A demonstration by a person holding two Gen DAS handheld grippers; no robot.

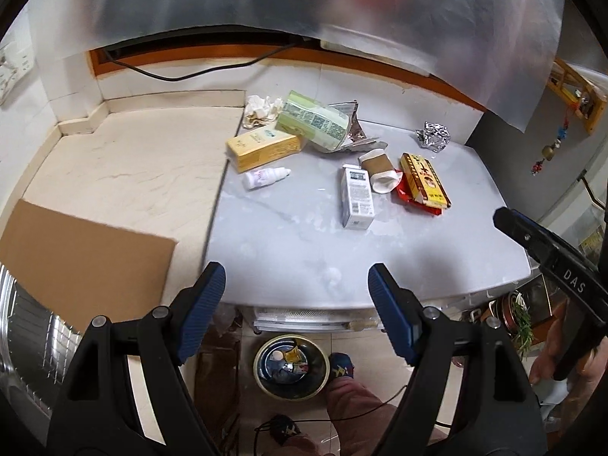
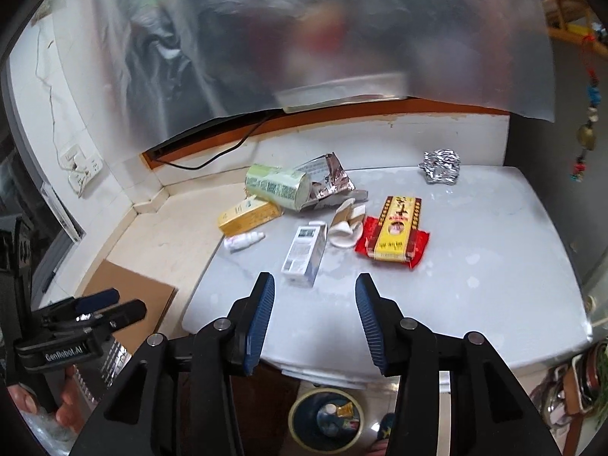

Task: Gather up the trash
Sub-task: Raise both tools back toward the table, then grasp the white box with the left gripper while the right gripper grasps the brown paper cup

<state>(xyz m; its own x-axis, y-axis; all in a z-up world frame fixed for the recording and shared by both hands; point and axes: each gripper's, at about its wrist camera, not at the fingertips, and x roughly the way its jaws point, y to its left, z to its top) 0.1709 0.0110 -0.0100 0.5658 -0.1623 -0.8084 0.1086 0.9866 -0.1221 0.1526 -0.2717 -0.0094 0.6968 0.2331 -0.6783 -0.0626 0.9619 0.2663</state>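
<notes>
Blue-padded left tool (image 1: 296, 296) and right tool (image 2: 313, 311) both gape empty above the littered grey table (image 2: 475, 266).

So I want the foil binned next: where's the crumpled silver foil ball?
In both wrist views the crumpled silver foil ball sits alone at the grey tabletop's far right, near the white wall, beyond the red-and-yellow packet.
</notes>
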